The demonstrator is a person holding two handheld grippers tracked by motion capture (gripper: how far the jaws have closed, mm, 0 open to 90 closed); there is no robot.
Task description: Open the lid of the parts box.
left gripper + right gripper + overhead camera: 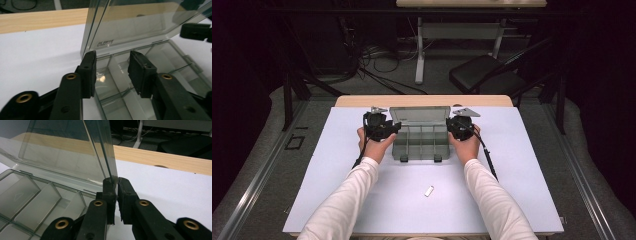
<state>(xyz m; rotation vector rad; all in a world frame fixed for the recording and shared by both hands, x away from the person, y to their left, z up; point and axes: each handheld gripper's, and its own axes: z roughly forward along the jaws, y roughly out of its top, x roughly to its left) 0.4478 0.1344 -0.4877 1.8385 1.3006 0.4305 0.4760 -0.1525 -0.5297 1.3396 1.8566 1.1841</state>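
My right claw (115,195) is pinched tight on the lid (75,150) edge to keep the clear organizer box (421,141) propped open at the far middle of the white mat (337,165), w/ my left claw (112,72) part-open, holding nothing, jaws straddling the box's corner wall.

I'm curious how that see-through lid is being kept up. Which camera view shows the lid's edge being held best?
The right gripper view: the right gripper is shut on the edge of the clear lid. The left gripper view shows the lid beyond the open left gripper. The high view shows it small, between both grippers.
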